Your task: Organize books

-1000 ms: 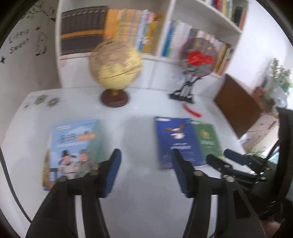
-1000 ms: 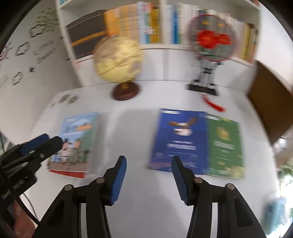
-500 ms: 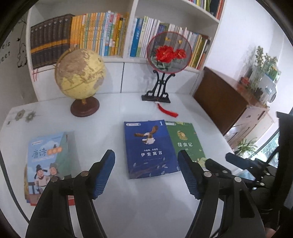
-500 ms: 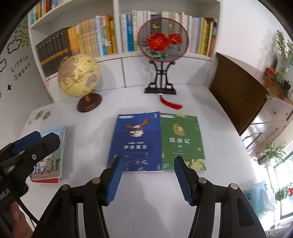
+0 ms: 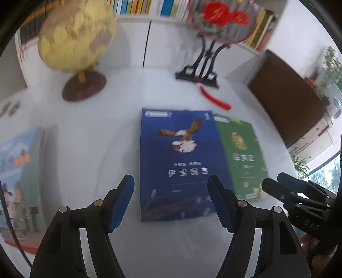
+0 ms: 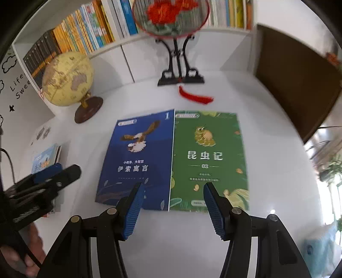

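Three books flat on the white table [image 6: 192,246]: one blue book [image 6: 136,162], one green book [image 6: 209,158] touching at its 3 o'clock, one light-blue book [image 5: 19,171] off at 9. One globe [image 6: 68,79], one round fan on a stand [image 6: 171,17], one red tassel [image 6: 195,97]. Two grippers.
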`<act>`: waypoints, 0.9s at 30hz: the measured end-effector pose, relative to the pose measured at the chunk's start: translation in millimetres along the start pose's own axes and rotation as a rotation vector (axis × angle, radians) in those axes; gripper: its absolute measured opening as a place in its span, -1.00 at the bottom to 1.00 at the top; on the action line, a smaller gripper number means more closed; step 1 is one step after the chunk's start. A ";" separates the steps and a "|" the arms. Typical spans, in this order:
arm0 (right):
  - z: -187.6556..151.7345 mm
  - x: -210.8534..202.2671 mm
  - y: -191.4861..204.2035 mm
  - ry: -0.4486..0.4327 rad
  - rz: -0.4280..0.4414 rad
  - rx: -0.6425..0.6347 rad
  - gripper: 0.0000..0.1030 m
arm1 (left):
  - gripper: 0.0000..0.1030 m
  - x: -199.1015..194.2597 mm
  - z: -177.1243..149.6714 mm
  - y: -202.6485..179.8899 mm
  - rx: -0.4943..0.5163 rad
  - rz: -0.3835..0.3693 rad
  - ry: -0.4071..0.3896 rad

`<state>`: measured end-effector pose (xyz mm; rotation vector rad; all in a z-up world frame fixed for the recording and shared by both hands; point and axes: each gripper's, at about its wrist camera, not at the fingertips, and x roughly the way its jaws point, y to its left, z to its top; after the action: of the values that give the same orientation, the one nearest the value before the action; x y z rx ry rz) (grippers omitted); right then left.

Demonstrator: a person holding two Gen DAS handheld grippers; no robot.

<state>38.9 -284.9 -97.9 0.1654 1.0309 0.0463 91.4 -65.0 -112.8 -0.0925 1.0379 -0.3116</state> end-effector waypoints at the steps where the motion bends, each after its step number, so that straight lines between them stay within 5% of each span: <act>1: 2.8 10.6 -1.7 0.007 0.014 -0.008 0.09 | 0.35 9.3 0.4 3.7 -0.016 0.003 0.013; 12: 23.4 78.8 -1.6 0.061 0.029 -0.056 0.09 | 0.35 61.9 -2.9 22.4 -0.062 0.062 0.067; 27: 28.1 107.2 6.2 0.050 0.035 -0.086 0.09 | 0.35 69.4 -4.5 21.2 -0.077 -0.004 0.070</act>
<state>118.4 -269.5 -173.8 0.1045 1.0744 0.1267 124.5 -65.1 -177.5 -0.1538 1.1196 -0.2804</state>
